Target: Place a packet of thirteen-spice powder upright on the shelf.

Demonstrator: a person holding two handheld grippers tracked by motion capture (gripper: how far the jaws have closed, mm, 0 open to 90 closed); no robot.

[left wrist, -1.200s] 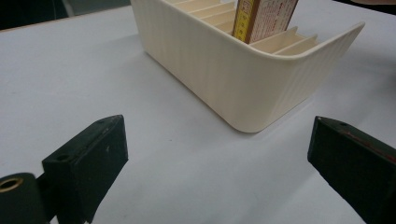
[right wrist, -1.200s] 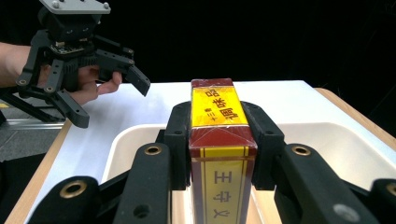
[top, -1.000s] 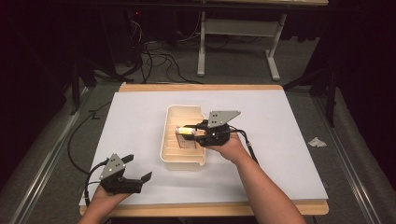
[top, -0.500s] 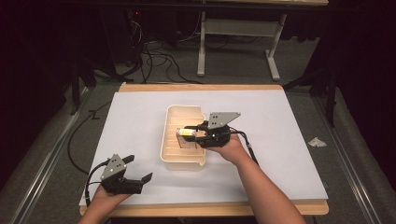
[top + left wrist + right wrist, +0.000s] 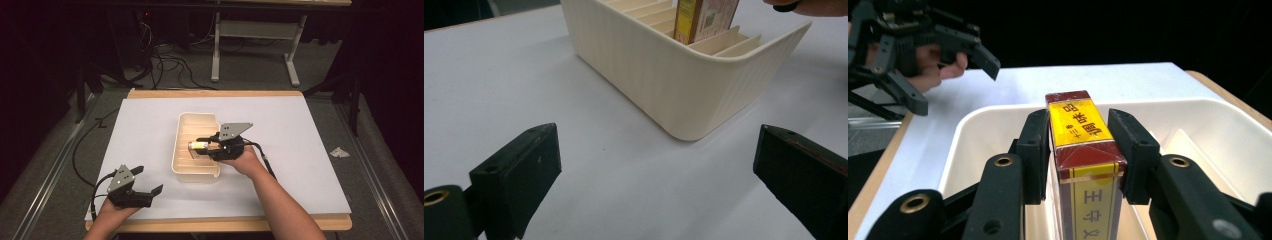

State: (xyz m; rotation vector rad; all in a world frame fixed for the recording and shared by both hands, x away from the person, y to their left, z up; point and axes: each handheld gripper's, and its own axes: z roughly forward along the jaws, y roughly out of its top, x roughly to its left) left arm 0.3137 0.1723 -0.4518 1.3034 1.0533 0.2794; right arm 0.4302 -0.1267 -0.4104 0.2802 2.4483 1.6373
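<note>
the right gripper (image 5: 1075, 155) grips a red and yellow box (image 5: 1080, 135) upright inside the cream bin (image 5: 195, 150), its jaws just easing apart; near the bin, the left gripper (image 5: 145, 184) rests open on the bench (image 5: 310, 150).

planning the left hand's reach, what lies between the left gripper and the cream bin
Nothing: in the left gripper view, bare white table runs from the open left gripper to the cream bin.

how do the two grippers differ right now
The right gripper is over the cream slotted bin, its jaws either side of a yellow and maroon box; they have just been opening slightly. The left gripper sits near the table's front edge, apart from the bin, jaws wide open with nothing between them. Both are black two-jaw tools held by hand.
</note>
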